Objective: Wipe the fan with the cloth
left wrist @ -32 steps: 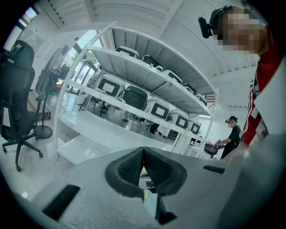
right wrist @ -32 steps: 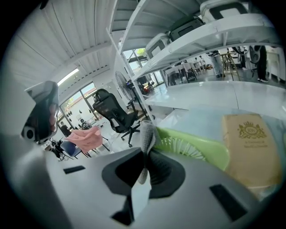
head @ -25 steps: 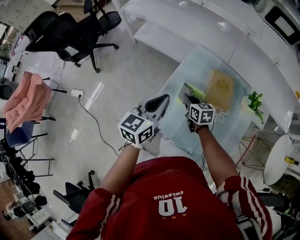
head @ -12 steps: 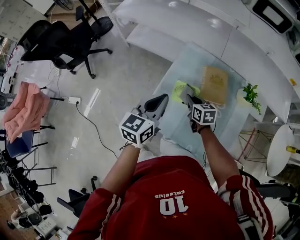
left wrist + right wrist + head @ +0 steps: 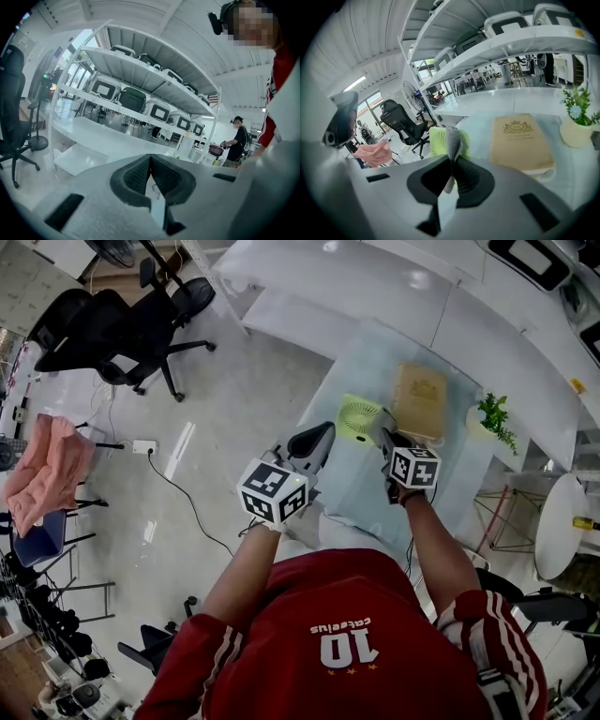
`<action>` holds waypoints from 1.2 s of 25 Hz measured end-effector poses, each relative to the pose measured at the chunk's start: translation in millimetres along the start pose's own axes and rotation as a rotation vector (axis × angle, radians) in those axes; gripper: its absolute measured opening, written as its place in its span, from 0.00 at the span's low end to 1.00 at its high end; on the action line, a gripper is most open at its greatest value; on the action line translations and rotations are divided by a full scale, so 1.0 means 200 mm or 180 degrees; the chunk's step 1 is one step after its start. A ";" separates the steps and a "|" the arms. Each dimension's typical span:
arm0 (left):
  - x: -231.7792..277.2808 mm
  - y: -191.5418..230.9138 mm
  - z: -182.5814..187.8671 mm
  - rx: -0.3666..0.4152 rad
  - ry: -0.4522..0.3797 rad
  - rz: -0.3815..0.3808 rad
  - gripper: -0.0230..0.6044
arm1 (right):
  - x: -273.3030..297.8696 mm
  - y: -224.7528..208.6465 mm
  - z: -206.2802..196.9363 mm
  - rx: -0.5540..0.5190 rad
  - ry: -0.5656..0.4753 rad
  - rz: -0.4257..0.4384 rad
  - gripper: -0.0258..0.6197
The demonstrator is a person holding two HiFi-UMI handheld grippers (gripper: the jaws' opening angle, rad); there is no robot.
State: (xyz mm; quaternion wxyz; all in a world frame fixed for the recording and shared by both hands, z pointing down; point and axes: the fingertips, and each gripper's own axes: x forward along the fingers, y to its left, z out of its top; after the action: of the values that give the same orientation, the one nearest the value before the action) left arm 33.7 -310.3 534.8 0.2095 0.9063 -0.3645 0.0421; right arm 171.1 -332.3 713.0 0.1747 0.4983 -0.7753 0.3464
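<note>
Your right gripper is pinched on a grey cloth, near the green fan on the glass table; your left gripper is closed and empty; only the right gripper view shows the cloth.

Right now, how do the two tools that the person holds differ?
The right tool is shut on a grey cloth; the left tool is shut on nothing. The right tool's view faces the green fan; the left tool's view faces only white shelves, with no fan in sight. Both have their jaws together, and each carries a marker cube.
</note>
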 end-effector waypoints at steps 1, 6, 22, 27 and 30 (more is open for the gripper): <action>0.00 -0.01 0.00 0.0009 0.0001 -0.0014 0.04 | -0.01 -0.01 -0.01 0.0015 -0.0003 -0.0020 0.07; 0.02 -0.03 0.01 0.0030 -0.0009 -0.0069 0.04 | -0.06 -0.07 -0.02 0.0090 -0.0039 -0.0120 0.07; -0.06 0.02 -0.01 0.0049 -0.0035 0.0070 0.04 | -0.08 0.08 -0.12 -0.0037 0.0013 -0.0063 0.07; -0.12 0.08 -0.01 -0.0001 -0.0055 0.0177 0.04 | 0.03 0.24 -0.13 -0.0138 0.0056 0.0117 0.07; -0.14 0.09 -0.04 -0.0032 -0.0036 0.0212 0.04 | 0.08 0.31 -0.14 -0.0261 0.0100 0.0199 0.07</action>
State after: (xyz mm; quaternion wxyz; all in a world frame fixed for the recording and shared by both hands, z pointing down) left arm 1.7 -300.5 541.7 0.2104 0.8929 -0.3959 0.0421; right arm 106.1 -306.2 719.6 0.1963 0.4607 -0.8012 0.3275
